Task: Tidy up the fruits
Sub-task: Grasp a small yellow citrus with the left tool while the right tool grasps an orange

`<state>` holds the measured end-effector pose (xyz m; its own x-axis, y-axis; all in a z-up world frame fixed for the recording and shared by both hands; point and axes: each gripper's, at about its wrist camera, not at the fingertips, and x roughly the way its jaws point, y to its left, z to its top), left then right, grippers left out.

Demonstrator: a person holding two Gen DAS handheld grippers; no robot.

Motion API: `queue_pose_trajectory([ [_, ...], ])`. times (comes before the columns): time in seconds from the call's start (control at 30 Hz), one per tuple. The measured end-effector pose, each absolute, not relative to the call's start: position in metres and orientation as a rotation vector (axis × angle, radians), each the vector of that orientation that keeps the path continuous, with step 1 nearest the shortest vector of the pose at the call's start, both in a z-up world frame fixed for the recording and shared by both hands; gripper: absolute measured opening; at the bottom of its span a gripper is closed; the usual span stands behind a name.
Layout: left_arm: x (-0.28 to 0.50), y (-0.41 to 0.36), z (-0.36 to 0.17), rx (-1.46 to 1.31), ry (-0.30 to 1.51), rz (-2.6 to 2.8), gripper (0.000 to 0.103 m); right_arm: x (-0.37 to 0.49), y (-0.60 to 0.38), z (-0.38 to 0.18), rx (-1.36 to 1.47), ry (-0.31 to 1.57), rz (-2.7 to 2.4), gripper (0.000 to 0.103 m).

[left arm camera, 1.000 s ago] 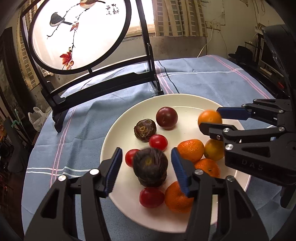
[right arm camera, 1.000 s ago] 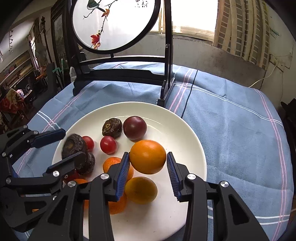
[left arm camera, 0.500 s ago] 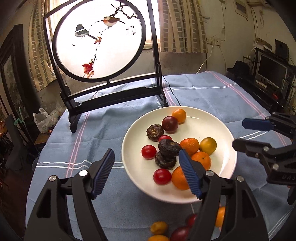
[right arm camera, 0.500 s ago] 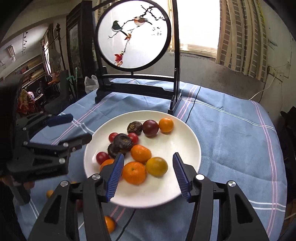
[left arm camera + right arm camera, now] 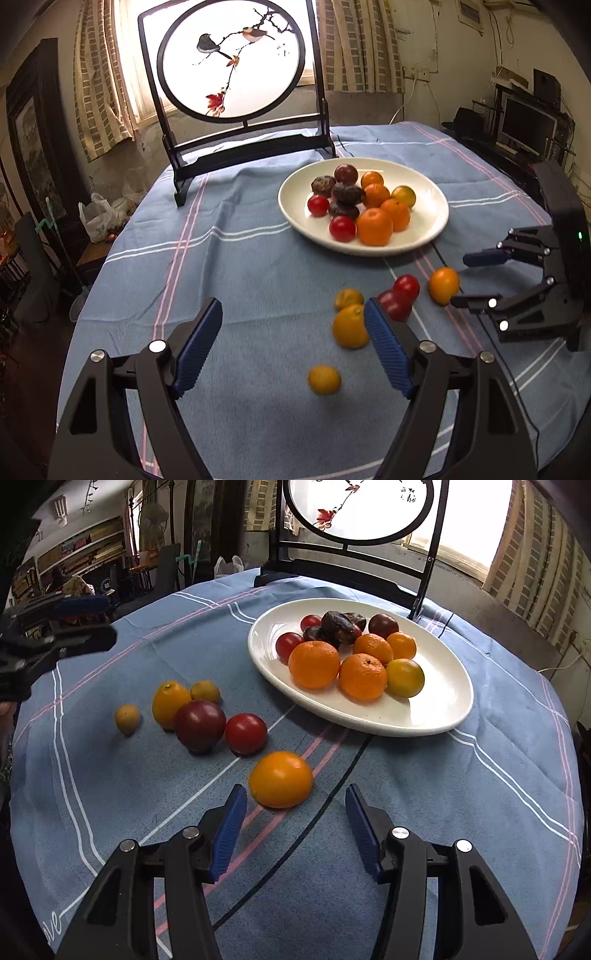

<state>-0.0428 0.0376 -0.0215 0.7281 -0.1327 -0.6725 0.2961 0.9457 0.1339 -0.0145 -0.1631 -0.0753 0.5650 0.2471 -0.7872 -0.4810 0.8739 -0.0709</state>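
Observation:
A white plate (image 5: 428, 229) (image 5: 443, 716) holds several oranges, red tomatoes, dark plums and brown fruits. Loose fruit lies on the blue cloth in front of it: an orange (image 5: 280, 779) (image 5: 443, 285), a red tomato (image 5: 246, 733) (image 5: 406, 287), a dark plum (image 5: 199, 724), a yellow-orange fruit (image 5: 169, 703) (image 5: 349, 325) and small yellow fruits (image 5: 127, 718) (image 5: 324, 379). My left gripper (image 5: 293, 339) is open and empty above the cloth, left of the loose fruit. My right gripper (image 5: 295, 830) is open and empty just behind the loose orange.
A round painted screen on a black stand (image 5: 236, 66) stands at the table's far side behind the plate. A dark cable (image 5: 332, 786) runs across the cloth under the plate. A monitor and clutter (image 5: 524, 122) stand off the table at the right.
Both grippers have drawn back from the plate toward the table's near side. The dark fruit and the orange they released lie on the plate. Loose fruit on the cloth has come into view.

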Motion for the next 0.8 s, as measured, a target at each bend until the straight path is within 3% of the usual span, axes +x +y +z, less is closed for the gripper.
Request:
queue_pose_trajectory([
  [0.1,-0.05,0.046,-0.034,0.253,0.751,-0.241,0.077,-0.006,-0.156,-0.081,-0.291,0.908,0.44,0.055],
  [0.13,-0.051,0.047,-0.039,0.261,0.763,-0.243,0.076,-0.005,-0.154,-0.083,-0.297,0.917,0.445,0.04],
  [0.47,-0.048,0.028,-0.075,0.314,0.841,-0.324,0.073,-0.025,-0.16,-0.069,-0.303,0.881,0.436,0.04],
  [0.57,-0.041,0.027,-0.081,0.305,0.86,-0.314,0.066,-0.027,-0.163,-0.068,-0.304,0.882,0.437,0.04],
  [0.73,-0.032,0.029,-0.088,0.273,0.922,-0.328,0.029,-0.027,-0.166,-0.067,-0.281,0.879,0.445,0.04],
  [0.8,-0.034,0.028,-0.09,0.275,0.928,-0.336,0.027,-0.028,-0.167,-0.068,-0.277,0.877,0.446,0.04],
])
